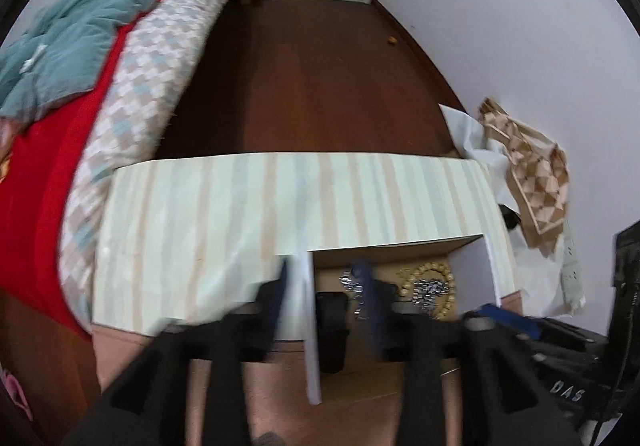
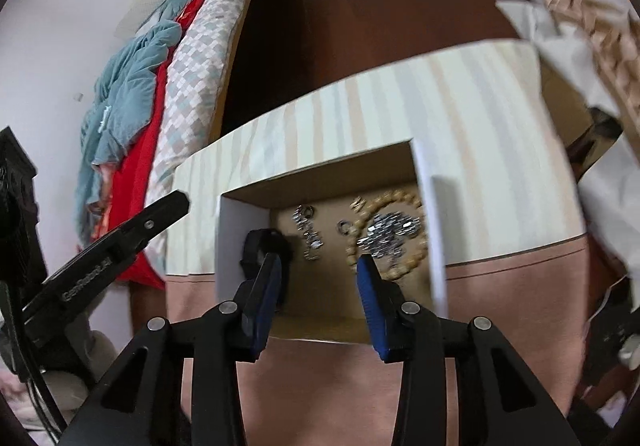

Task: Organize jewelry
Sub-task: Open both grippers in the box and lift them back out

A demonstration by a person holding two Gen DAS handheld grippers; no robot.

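Note:
A striped box [image 1: 248, 201] has a square opening showing a cardboard floor [image 2: 328, 286] with jewelry. Inside lie a beaded bracelet [image 2: 404, 266], a silver chain pile [image 2: 390, 234], small silver pieces [image 2: 308, 224], a ring [image 2: 343, 226] and a black band [image 2: 264, 246]. My right gripper [image 2: 318, 272] is open and empty, just above the opening. My left gripper [image 1: 326, 294] is open; its jaws straddle the opening's white left wall [image 1: 308, 306]. The bracelet [image 1: 436, 288] and black band [image 1: 332, 322] also show in the left wrist view.
A bed with a red cover and a blue garment [image 1: 80, 45] lies on the left. Dark wooden floor [image 1: 320, 77] stretches behind the box. Crumpled white paper and a patterned bag [image 1: 536, 181] lie on the right by the wall.

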